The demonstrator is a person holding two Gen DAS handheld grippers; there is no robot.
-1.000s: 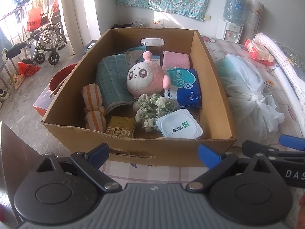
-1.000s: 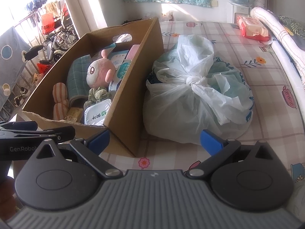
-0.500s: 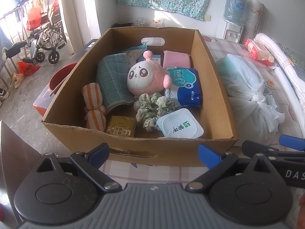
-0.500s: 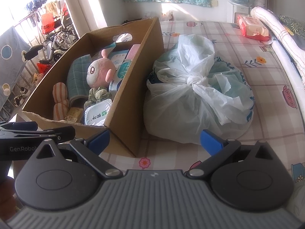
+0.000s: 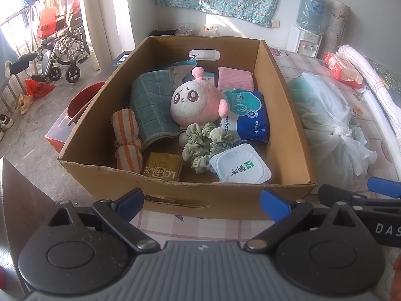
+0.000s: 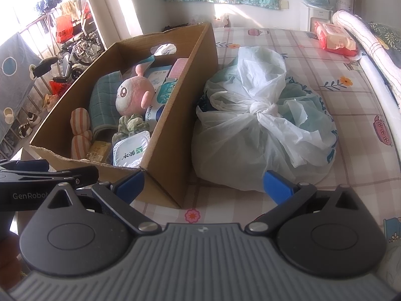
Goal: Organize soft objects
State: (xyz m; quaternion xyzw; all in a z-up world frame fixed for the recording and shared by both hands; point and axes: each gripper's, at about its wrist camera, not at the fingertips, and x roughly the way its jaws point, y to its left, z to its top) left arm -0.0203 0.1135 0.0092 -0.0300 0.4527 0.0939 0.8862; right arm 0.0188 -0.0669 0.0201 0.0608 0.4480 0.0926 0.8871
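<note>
Inside a cardboard box (image 5: 280, 100) on the patterned bed, a pink plush (image 5: 194, 104) rests between a teal towel (image 5: 150, 105) and a tissue pack (image 5: 248, 115). Both grippers, left (image 5: 201, 202) and right (image 6: 203, 183), hover wide open and empty before it.

A brown cardboard box (image 5: 283, 100) has matt, rough walls and a torn, ragged front edge. Inside, a pink and white plush toy (image 5: 194, 101) looks soft and fuzzy. Beside it lie a teal ribbed cloth towel (image 5: 150, 105), an orange-striped rolled cloth (image 5: 126, 140) and a crinkled green fabric scrunchie (image 5: 204, 143). A blue and white tissue pack (image 5: 250, 115) is wrapped in glossy plastic film. A white tub (image 5: 240, 168) has a smooth, slightly shiny lid. Right of the box, a thin, translucent plastic bag (image 6: 263, 130) is wrinkled and knotted. It rests on a smooth printed tablecloth (image 6: 351, 115).
</note>
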